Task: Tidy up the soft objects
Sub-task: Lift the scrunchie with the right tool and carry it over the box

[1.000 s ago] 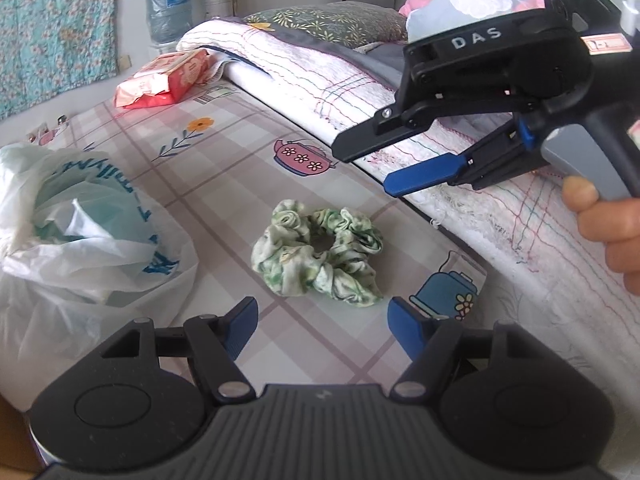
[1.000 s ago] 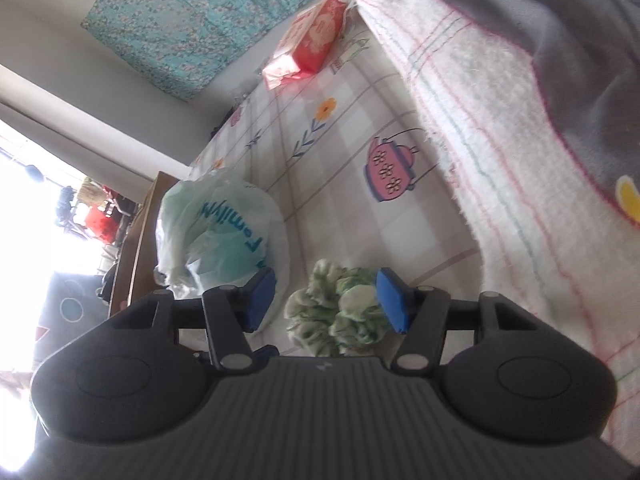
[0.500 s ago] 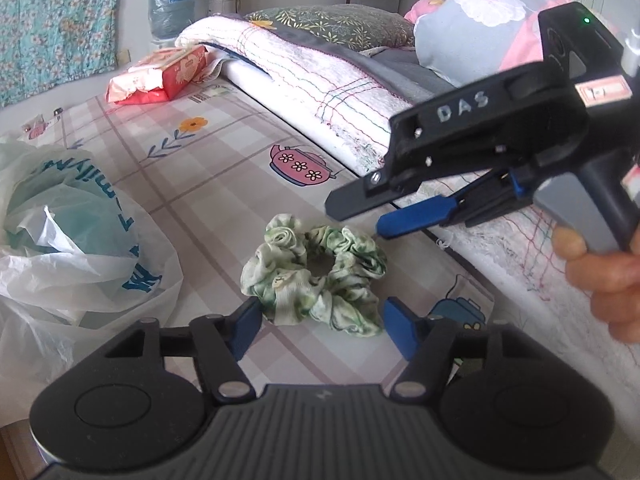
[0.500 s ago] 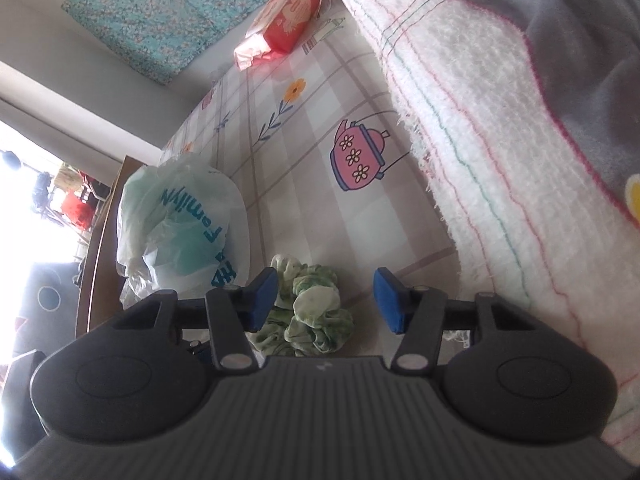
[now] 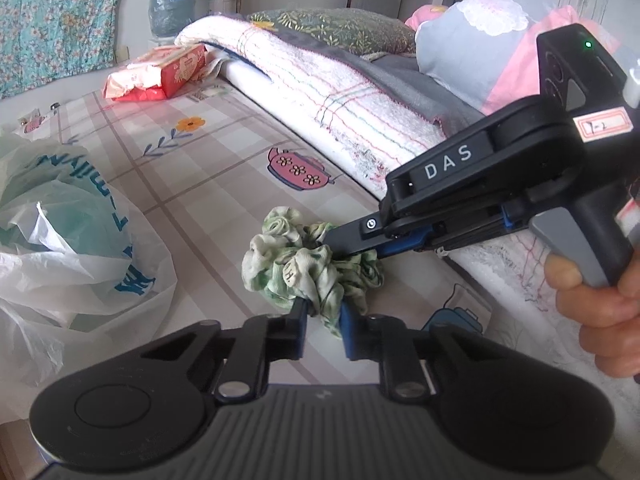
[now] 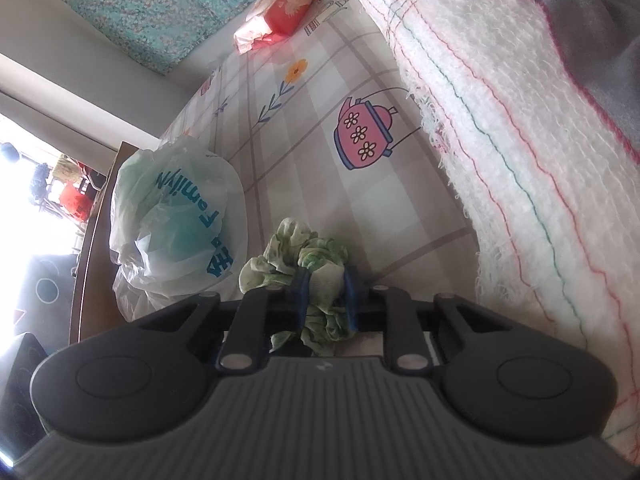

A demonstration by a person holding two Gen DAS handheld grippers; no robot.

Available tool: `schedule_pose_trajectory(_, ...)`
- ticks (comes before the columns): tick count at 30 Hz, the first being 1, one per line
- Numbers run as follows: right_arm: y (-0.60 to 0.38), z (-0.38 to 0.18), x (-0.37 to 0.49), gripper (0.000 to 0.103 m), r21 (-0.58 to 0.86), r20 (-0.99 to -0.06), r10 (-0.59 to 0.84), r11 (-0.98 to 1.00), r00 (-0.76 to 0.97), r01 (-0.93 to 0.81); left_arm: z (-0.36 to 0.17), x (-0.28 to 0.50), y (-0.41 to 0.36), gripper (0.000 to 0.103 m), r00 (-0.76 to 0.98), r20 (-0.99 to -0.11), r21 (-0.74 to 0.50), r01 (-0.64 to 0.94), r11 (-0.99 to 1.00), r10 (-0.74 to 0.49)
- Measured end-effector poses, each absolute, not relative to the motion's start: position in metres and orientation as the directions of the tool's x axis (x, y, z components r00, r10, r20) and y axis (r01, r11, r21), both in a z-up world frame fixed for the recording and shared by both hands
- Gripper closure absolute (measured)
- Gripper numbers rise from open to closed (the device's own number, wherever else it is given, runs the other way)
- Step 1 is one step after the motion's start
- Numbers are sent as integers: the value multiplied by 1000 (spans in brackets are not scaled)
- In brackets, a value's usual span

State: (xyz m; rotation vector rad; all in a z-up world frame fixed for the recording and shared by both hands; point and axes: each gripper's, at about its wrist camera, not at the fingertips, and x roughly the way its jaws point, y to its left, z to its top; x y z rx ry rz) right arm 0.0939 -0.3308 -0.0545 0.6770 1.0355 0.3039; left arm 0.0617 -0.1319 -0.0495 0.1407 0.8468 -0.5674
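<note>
A green and white fabric scrunchie point(image 5: 288, 256) lies on the checked bed sheet point(image 5: 208, 184) with teapot prints. My left gripper point(image 5: 323, 312) is closing on its near edge, and the blue pads press a fold of fabric. In the same view my right gripper point(image 5: 334, 246) comes in from the right and bites the scrunchie's far side. In the right wrist view the scrunchie point(image 6: 288, 248) is bunched between the right gripper's point(image 6: 326, 280) closing jaws, with fabric squeezed between the pads. A person's hand point(image 5: 600, 300) holds the right gripper's handle.
A white plastic bag point(image 5: 72, 232) with teal print sits left of the scrunchie. A red tissue pack point(image 5: 160, 74) lies at the far end of the sheet. A folded white blanket point(image 5: 320, 92) with coloured stripes, and pillows, run along the right side.
Both grippers went from open around the scrunchie to closed on it. The right gripper came down onto its far side, and the scrunchie is now bunched up.
</note>
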Motion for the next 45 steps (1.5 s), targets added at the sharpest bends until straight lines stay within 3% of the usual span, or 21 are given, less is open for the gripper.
schedule_pose_trajectory(9, -331, -29, 88, 89, 654, -650, 531, 755, 544, 44, -28, 52, -126, 89, 578, -673, -104, 543, 833, -461)
schedule_pose_trajectory(18, -309, 26, 91, 89, 659, -574, 562, 749, 595, -71, 19, 41, -95, 89, 687, -548, -87, 520, 850, -476)
schedule_pose_trajectory(29, -168, 103, 143, 89, 627, -481, 733, 671, 481, -396, 82, 27, 21, 89, 865, -432, -25, 270, 963, -254)
schedule_pose_trajectory(34, -67, 121, 166, 89, 598, -500, 792, 608, 350, -523, 94, 23, 83, 89, 880, -463, -5, 120, 993, -108)
schedule_pose_trajectory(38, 6, 114, 179, 89, 571, -566, 789, 585, 239, -576, 85, 33, 122, 89, 830, -557, -27, 25, 999, -36)
schedule_pose_trajectory(45, 88, 80, 170, 87, 506, -722, 687, 607, 85, -612, 57, 48, 186, 88, 674, -730, -211, -63, 975, -115)
